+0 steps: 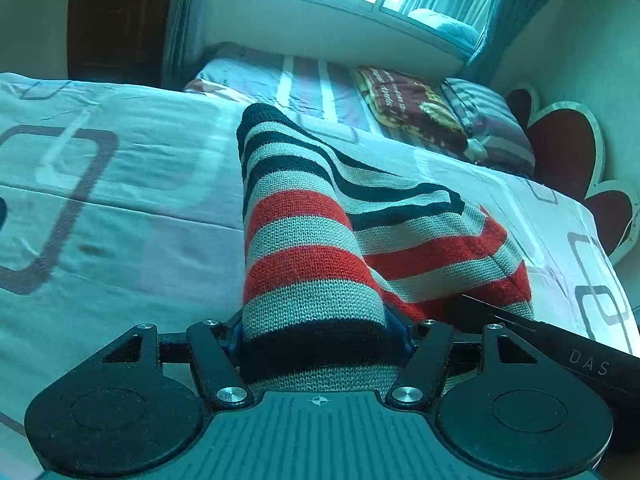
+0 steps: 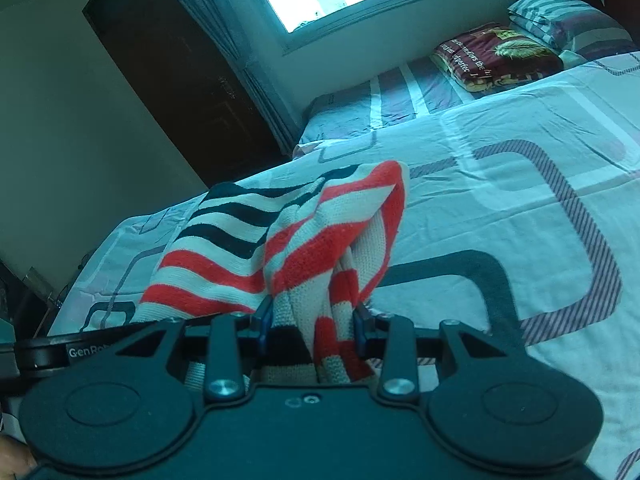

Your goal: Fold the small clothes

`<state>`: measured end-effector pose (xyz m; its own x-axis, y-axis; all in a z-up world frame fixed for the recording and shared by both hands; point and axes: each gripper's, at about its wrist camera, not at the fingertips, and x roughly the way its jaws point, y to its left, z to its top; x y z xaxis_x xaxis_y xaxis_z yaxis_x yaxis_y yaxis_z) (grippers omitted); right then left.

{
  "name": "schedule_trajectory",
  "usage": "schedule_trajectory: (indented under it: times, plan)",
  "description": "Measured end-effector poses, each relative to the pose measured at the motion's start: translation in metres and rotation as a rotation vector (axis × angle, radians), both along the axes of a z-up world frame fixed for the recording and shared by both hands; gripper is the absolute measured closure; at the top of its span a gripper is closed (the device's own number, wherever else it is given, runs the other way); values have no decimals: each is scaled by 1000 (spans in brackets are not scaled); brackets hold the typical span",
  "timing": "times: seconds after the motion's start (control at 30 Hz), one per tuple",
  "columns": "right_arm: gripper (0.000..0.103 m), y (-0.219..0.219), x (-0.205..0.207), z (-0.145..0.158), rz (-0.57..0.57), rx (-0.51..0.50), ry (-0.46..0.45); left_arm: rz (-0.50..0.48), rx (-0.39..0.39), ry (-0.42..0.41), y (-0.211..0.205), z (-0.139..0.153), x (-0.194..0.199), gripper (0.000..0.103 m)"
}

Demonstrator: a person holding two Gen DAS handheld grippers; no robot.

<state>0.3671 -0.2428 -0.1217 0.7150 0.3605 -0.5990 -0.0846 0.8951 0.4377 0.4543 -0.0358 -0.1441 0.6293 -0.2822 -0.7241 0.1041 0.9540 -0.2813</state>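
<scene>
A small knitted garment with red, grey-white and black stripes is held up over the bed. My left gripper is shut on one bunched end of it, the cloth filling the space between the blue pads. The same striped garment shows in the right wrist view, where my right gripper is shut on another bunched part. The cloth drapes from both grippers onto the bed sheet. The other gripper's black body shows at the right edge of the left wrist view.
The bed sheet is white with rounded-rectangle patterns. A folded dark red blanket and a striped pillow lie at the head. A dark wooden door, window and curtains stand beyond. A red heart-shaped headboard is at the right.
</scene>
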Motion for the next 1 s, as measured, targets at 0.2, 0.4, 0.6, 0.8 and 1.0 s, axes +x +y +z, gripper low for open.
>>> schedule_trajectory:
  times: [0.2, 0.4, 0.6, 0.8, 1.0]
  plan:
    - [67, 81, 16, -4, 11, -8, 1, 25, -4, 5, 87, -8, 16, 37]
    - [67, 148, 46, -19, 29, -5, 7, 62, 23, 16, 157, -25, 47, 37]
    - [67, 184, 83, -39, 45, -53, 27, 96, 71, -25, 192, -40, 85, 37]
    - [58, 172, 88, -67, 0, -85, 96, 71, 48, 23, 195, -68, 99, 36]
    - [57, 153, 75, -78, -45, 13, 159, 49, 78, 20, 183, -63, 95, 36]
